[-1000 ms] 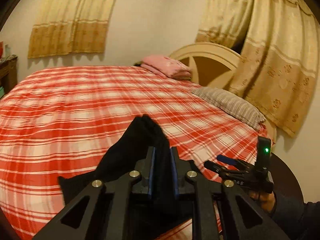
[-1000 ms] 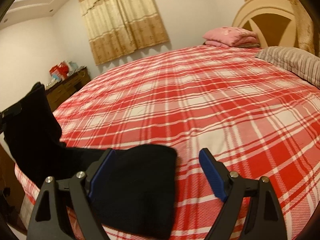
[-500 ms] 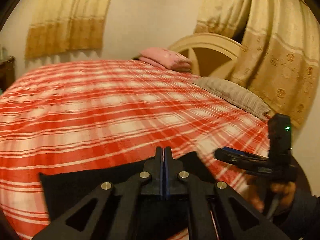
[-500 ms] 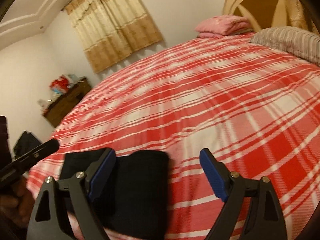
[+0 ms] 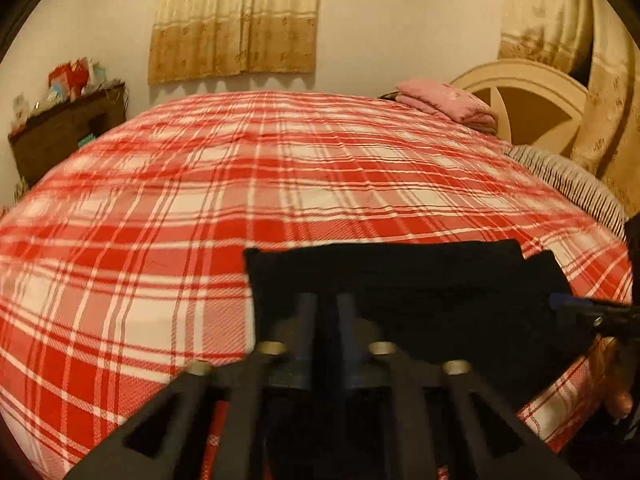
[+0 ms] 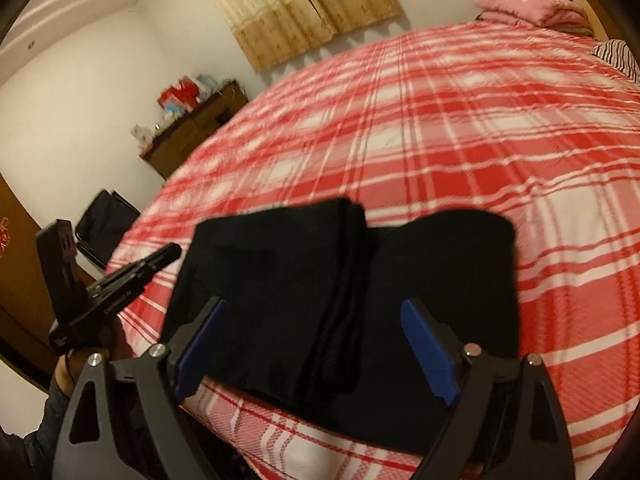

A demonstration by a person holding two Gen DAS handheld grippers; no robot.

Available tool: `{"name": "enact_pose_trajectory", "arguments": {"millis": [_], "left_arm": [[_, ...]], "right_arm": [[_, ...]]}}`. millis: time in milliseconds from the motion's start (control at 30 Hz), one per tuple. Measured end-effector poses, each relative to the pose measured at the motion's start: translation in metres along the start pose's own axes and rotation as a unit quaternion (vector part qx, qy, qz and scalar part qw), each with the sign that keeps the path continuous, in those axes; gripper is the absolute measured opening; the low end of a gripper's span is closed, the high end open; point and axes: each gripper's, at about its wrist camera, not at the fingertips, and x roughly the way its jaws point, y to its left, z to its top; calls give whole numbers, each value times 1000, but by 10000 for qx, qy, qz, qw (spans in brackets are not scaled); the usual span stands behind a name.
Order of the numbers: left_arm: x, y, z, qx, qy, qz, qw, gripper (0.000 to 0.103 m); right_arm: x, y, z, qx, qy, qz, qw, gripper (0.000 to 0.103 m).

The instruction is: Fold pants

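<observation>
The black pants [image 5: 400,276] lie folded in a flat stack near the front edge of the red plaid bed [image 5: 160,240]. My left gripper [image 5: 326,300] hovers low over their left part. Its jaws are opening, a narrow gap shows between them, and the cloth lies flat below, not pinched. From the right wrist, the left gripper [image 6: 168,254] sits just off the left edge of the pants [image 6: 280,272]. My right gripper [image 6: 314,305] stands wide open above the near part of the pants, its blue pads [image 6: 428,348] gripping nothing.
A pink folded blanket [image 5: 444,100], a striped pillow [image 5: 568,184] and the cream headboard [image 5: 532,96] are at the bed's far right. A dark dresser [image 6: 192,132] with clutter stands by the left wall. The bed's front edge runs just under the grippers.
The left gripper came down with the lifted pants fold, laid it flat on the bed, and its shut jaws have started to part. The right gripper swung over the folded stack.
</observation>
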Motion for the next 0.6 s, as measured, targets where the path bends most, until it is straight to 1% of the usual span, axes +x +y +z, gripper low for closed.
{"name": "enact_pose_trajectory", "arguments": {"millis": [33, 67, 100, 133, 200, 267, 300, 333, 367, 400, 433, 500, 600], "left_arm": [[-2, 6, -3, -122, -50, 85, 9999, 71], [-7, 11, -4, -252, -234, 228, 9991, 89], [-12, 14, -6, -346, -446, 257, 9981, 90], [-15, 17, -7, -400, -549, 203, 9975, 90], [-14, 21, -6, -456, -442, 201, 9978, 90], [-14, 23, -7, -511, -443, 183, 9975, 90], [-12, 23, -7, -535, -431, 177, 9975, 90], [-11, 25, -7, -549, -422, 163, 9975, 90], [-10, 24, -8, -557, -419, 135, 9975, 90], [-9, 23, -8, -564, -411, 126, 9975, 90], [-9, 23, -9, -570, -396, 130, 9975, 90], [-8, 23, -11, -582, -359, 117, 9976, 90], [-8, 22, -12, -579, -327, 132, 9977, 90]], "right_arm": [[5, 0, -1, 12, 68, -82, 9999, 90], [9, 0, -1, 22, 107, -149, 9998, 90], [12, 1, -1, 16, 127, -200, 9997, 90], [14, 2, -1, 4, 135, -229, 9996, 88], [19, 6, 0, -59, 168, -255, 9995, 84], [23, 7, 1, -77, 207, -249, 9994, 74], [24, 8, 2, -89, 237, -231, 9994, 71], [24, 8, 2, -108, 241, -217, 9994, 60], [22, 9, 1, -134, 229, -201, 9994, 43], [20, 9, 2, -140, 182, -192, 9996, 34], [17, 10, 2, -125, 134, -166, 9997, 20], [7, 8, 5, -30, 47, 71, 10000, 18], [-7, 16, 6, -159, -92, 141, 9997, 17]]}}
